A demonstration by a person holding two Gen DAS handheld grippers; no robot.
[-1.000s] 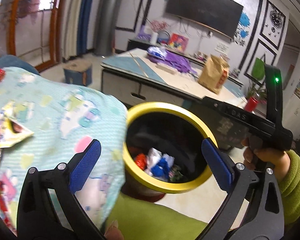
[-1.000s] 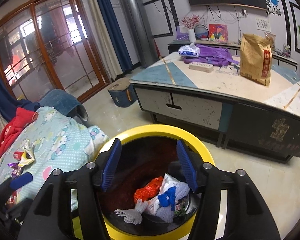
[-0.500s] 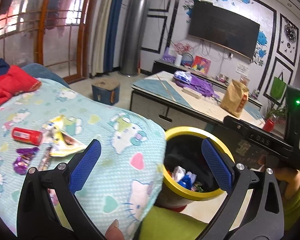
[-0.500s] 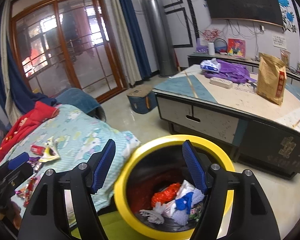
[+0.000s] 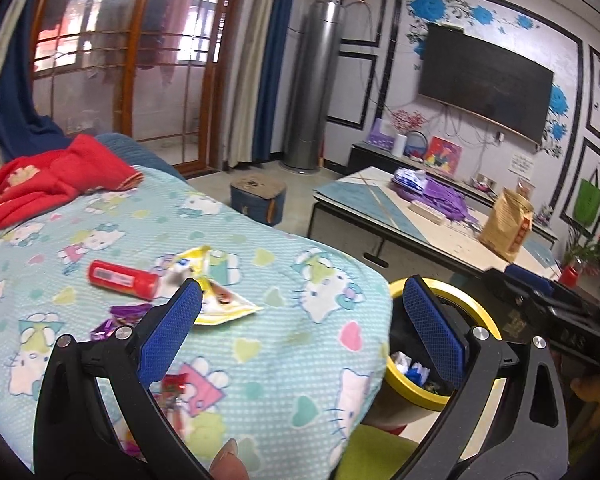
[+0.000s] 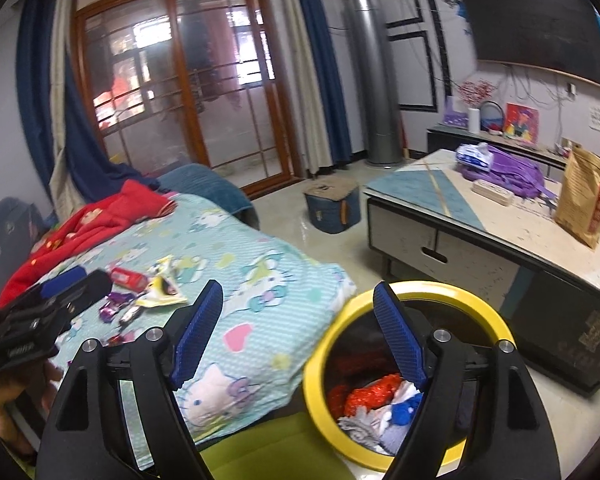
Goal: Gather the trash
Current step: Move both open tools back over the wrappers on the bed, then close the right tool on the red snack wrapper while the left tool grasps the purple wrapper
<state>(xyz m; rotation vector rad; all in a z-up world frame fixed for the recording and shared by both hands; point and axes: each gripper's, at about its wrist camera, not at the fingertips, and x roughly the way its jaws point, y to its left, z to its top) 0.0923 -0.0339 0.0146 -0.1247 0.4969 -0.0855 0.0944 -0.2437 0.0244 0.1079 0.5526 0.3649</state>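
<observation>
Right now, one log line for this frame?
left tongs: open, empty | right tongs: open, empty | wrappers on blanket | bin: part full

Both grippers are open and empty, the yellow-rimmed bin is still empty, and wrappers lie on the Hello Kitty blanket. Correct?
Not quite: the yellow-rimmed bin already holds trash, as the right wrist view shows. The left gripper and right gripper are open and empty, with wrappers on the blanket.

Blanket (image 5: pixel 284 320): left of bin, edge just beside its rim.
Bin (image 6: pixel 496 322): on floor, trash (image 6: pixel 374 396) inside.
Tube (image 5: pixel 122 279): on blanket, left of wrapper (image 5: pixel 220 304).
Low table (image 6: pixel 500 240): behind bin, paper bag (image 6: pixel 584 200) standing on it.
</observation>
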